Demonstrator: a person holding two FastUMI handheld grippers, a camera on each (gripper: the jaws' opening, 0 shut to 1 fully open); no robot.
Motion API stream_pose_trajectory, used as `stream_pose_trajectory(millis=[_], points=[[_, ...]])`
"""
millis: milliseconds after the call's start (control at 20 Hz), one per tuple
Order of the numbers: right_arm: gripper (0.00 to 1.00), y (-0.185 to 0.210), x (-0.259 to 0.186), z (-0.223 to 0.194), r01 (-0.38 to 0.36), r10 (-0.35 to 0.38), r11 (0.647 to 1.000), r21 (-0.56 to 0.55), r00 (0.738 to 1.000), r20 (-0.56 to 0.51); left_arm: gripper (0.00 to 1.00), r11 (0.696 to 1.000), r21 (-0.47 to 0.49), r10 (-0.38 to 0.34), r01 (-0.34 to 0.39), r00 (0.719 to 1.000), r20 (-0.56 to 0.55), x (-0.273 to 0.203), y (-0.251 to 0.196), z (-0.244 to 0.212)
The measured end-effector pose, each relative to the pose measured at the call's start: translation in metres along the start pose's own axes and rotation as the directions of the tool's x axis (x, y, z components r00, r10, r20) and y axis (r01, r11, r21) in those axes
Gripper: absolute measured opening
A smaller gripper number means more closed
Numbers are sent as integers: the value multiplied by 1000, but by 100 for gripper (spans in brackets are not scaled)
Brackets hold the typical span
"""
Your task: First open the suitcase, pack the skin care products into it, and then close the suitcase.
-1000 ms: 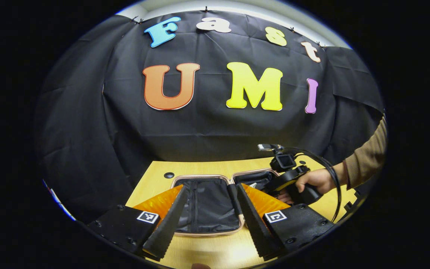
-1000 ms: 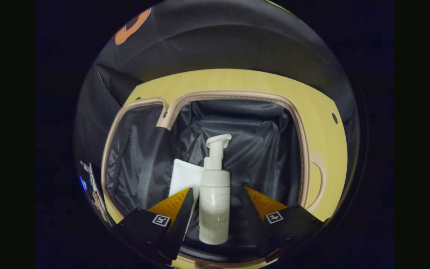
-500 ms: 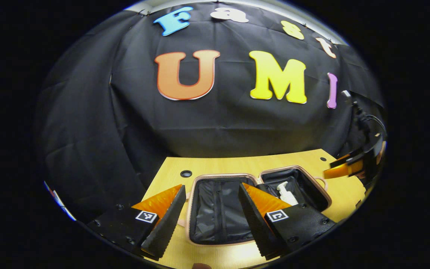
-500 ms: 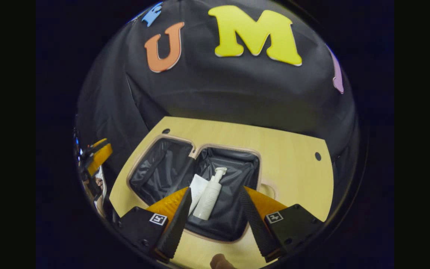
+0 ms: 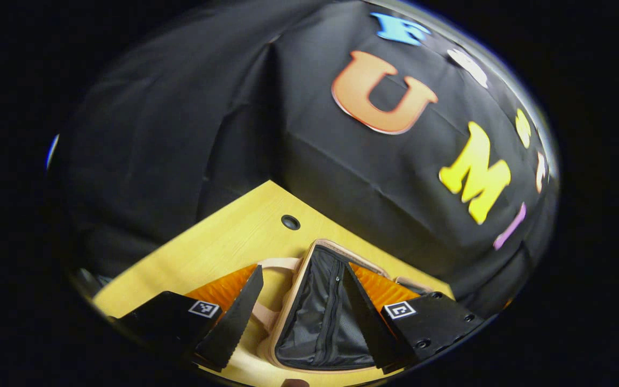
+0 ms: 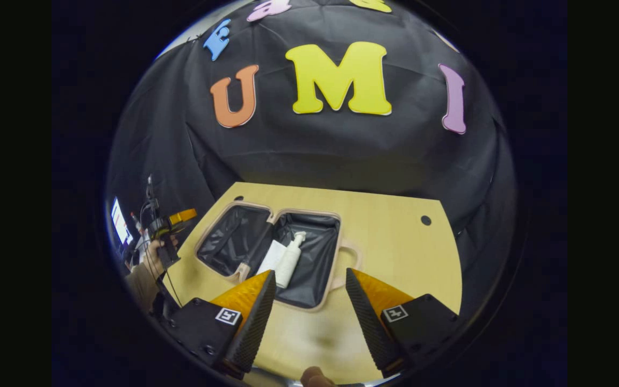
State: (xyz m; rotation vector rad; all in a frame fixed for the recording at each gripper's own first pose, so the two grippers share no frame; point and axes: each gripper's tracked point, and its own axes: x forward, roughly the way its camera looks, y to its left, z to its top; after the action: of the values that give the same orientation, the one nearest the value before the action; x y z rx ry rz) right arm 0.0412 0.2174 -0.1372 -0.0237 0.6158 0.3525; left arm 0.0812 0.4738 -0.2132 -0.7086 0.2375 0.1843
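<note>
on the yellow table (image 6: 395,236) the suitcase (image 6: 317,298) lies flat and fully open, its two dark-lined halves side by side with the hinge running between them. seen in the right gripper view, the long axis of the whole spread runs left to right across the table, and the half nearer the right gripper (image 6: 309,317) holds the skin care products: a white pump bottle (image 6: 289,262) lying on its side and a flat white pouch or tube (image 6: 272,257) just beside it, touching or nearly so. the carry handle (image 6: 351,257) sticks out from that same half toward the bare table.

the right gripper hangs above the table's near edge, fingers wide apart and holding nothing, with the filled half just ahead and slightly to its left. the left gripper (image 5: 299,322) also stands spread and empty; in the left gripper view its fingers straddle the outer rim of the zipped mesh half (image 5: 320,328), with a pale loop handle (image 5: 266,317) lying on the wood between them. in the right gripper view that gripper shows farther off, held in a hand (image 6: 155,251) beyond the empty half.

packing looks done, so my judgement is that closing comes next, and it turns on this: the empty half is the one to fold over, it lies right under the left gripper, and it must swing about the hinge toward the right gripper's side. the left is clearly the nearer tool for that lift.
</note>
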Motion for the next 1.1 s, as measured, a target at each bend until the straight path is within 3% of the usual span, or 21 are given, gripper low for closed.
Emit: stream_pose_trajectory(millis=[150,450,500,600,650,700,750,850,900,950,1100], points=[[77,-2,-23,-3,18,-18,1000,9,1000,4,96,988,-154,27,-32,999,-36,18,38,-12],[75,9,-51,-7,19,-19,1000,9,999,41,94,917,-393,6,-62,990,-143,32,62,-47],[77,10,-55,-9,18,-18,1000,6,999,49,77,905,-418,22,-84,988,-150,33,66,-52],[77,12,-61,-9,16,-16,1000,2,998,65,69,887,-448,46,-113,986,-159,38,75,-55],[77,10,-63,-9,21,-21,1000,5,997,75,40,877,-468,37,-108,987,-158,43,75,-56],[77,9,-65,-9,24,-26,1000,18,996,85,48,866,-491,20,-95,988,-155,42,70,-54],[77,7,-68,-9,29,-32,999,36,995,94,26,860,-501,17,-95,987,-157,43,68,-54],[77,-1,-72,-6,42,-50,997,68,992,116,14,865,-493,10,-95,985,-171,45,63,-54],[77,-6,-74,-6,49,-59,996,78,990,125,23,869,-481,25,-113,982,-186,45,64,-55],[77,-12,-76,-5,59,-70,995,85,988,135,14,870,-477,34,-123,981,-190,44,63,-53],[77,-30,-93,-3,80,-98,991,109,979,176,9,874,-468,41,-126,981,-188,40,57,-48]])
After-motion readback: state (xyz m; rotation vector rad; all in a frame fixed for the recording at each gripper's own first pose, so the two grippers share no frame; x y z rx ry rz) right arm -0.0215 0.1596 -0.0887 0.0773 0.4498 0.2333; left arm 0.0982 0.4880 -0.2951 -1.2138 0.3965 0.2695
